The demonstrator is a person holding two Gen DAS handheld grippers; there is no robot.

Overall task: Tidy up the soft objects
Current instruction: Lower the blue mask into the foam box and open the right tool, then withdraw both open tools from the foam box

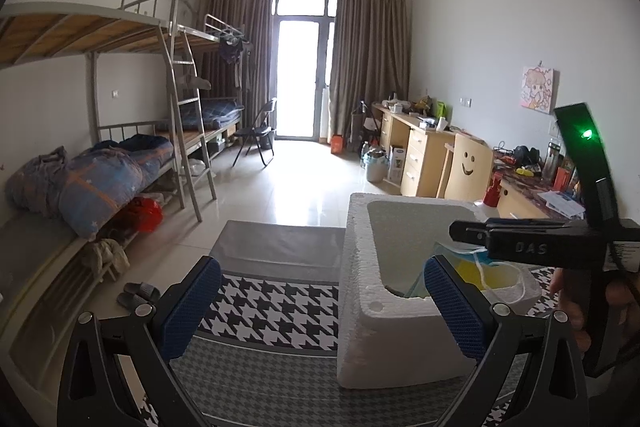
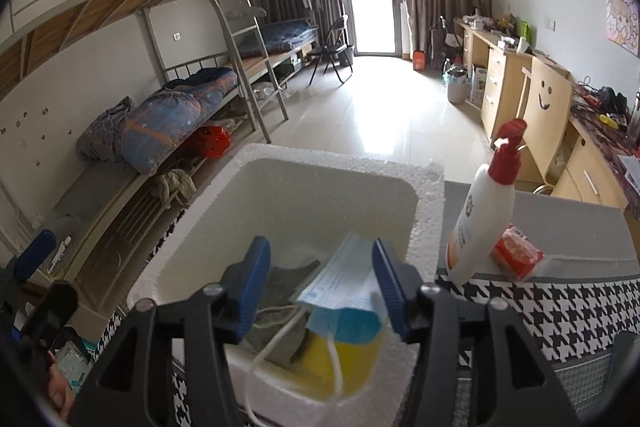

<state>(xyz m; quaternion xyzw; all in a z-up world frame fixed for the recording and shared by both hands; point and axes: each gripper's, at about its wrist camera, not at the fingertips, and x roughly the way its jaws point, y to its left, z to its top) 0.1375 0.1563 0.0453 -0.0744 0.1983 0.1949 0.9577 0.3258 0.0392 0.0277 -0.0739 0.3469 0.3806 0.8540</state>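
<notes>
A white, rough-walled polystyrene foam box (image 2: 430, 199) sits on a table covered by a black-and-white houndstooth cloth (image 2: 568, 311). Inside it lie the soft things: a pale blue pleated face mask (image 2: 344, 283) with white ear loops, tilted against the box's right inner side, a grey-green cloth (image 2: 288, 283) to its left, and a flat yellow piece (image 2: 356, 355) underneath, whose material I cannot tell. One ear loop trails over the near rim of the box.

The right gripper (image 2: 320, 283), black-framed with blue ribbed pads (image 2: 250, 291), hangs just over the near edge of the box with its jaws set fairly wide. The mask lies between the pads and close to the right one, but nothing is clamped.

The left gripper (image 1: 320, 311), also with blue pads (image 1: 188, 307), is held to the left of the box, jaws spread wide and holding nothing; its right pad overlaps the box's near corner in the left wrist view, though whether it touches I cannot tell.

Just right of the box stands an upright white pump bottle with a red dispenser top (image 2: 484, 211), and touching its base is a small red-orange wrapped packet (image 2: 516, 255) lying on the cloth. Behind all this are grey metal bunk beds (image 1: 132, 67) with a rolled blue quilt (image 1: 108, 179) along the wall on the left, and light wooden desks (image 1: 420, 147) on the right.
</notes>
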